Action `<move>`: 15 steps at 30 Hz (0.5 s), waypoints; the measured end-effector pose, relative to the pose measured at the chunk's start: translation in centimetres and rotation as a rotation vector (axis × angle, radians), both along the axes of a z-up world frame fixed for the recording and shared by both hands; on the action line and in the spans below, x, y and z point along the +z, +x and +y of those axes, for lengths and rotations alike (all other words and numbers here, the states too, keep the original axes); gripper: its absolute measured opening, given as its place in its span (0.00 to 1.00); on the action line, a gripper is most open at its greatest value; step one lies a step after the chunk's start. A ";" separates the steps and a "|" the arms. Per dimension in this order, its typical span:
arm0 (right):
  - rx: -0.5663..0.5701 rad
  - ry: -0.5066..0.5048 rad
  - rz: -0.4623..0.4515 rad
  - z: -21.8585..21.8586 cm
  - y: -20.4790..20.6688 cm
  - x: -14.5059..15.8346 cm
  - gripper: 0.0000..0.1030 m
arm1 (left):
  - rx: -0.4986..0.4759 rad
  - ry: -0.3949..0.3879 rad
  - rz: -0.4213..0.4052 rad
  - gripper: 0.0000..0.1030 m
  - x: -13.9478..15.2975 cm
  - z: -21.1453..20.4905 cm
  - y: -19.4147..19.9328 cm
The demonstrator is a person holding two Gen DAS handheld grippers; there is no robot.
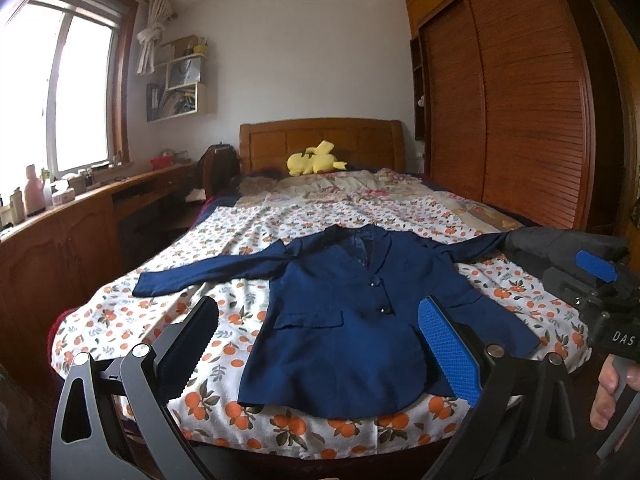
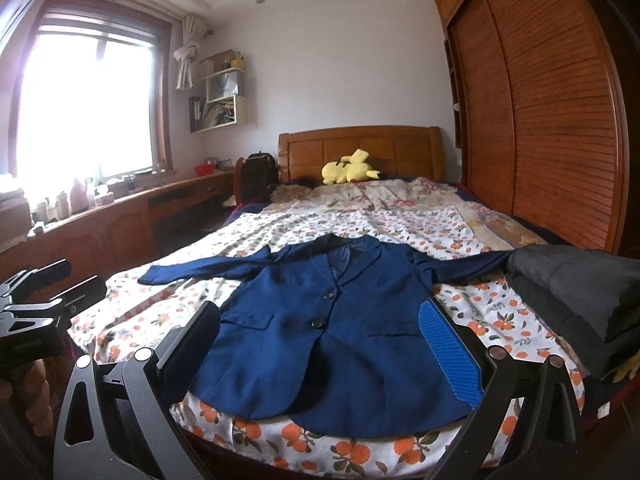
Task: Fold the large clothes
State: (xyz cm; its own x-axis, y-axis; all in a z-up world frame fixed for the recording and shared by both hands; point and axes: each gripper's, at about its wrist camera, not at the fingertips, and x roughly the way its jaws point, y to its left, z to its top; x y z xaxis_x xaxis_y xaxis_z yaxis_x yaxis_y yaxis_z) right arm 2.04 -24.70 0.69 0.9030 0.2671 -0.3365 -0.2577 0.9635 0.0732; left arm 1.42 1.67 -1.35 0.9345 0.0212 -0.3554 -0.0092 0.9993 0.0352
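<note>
A navy jacket [image 1: 344,316] is laid flat, sleeves spread, at the near edge of the bed [image 1: 132,344], both the left gripper [image 1: 320,332] and right gripper [image 2: 324,340] held apart-fingered (touching nothing) above its hem.

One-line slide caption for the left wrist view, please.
Open left claw hovers before a navy blazer spread flat on the orange-print bedspread, sleeves out.

We are reading the white letters "DAS" on the black body of the right gripper [image 1: 592,270].
</note>
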 end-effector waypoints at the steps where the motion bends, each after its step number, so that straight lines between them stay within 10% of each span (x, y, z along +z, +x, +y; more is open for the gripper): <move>1: 0.001 -0.003 0.002 0.1 0.2 -0.1 0.94 | 0.002 0.000 0.005 0.98 -0.3 0.2 0.2; 15: 0.036 -0.044 0.025 2.7 4.3 -1.8 0.94 | 0.062 -0.007 0.071 0.98 -3.8 4.5 4.0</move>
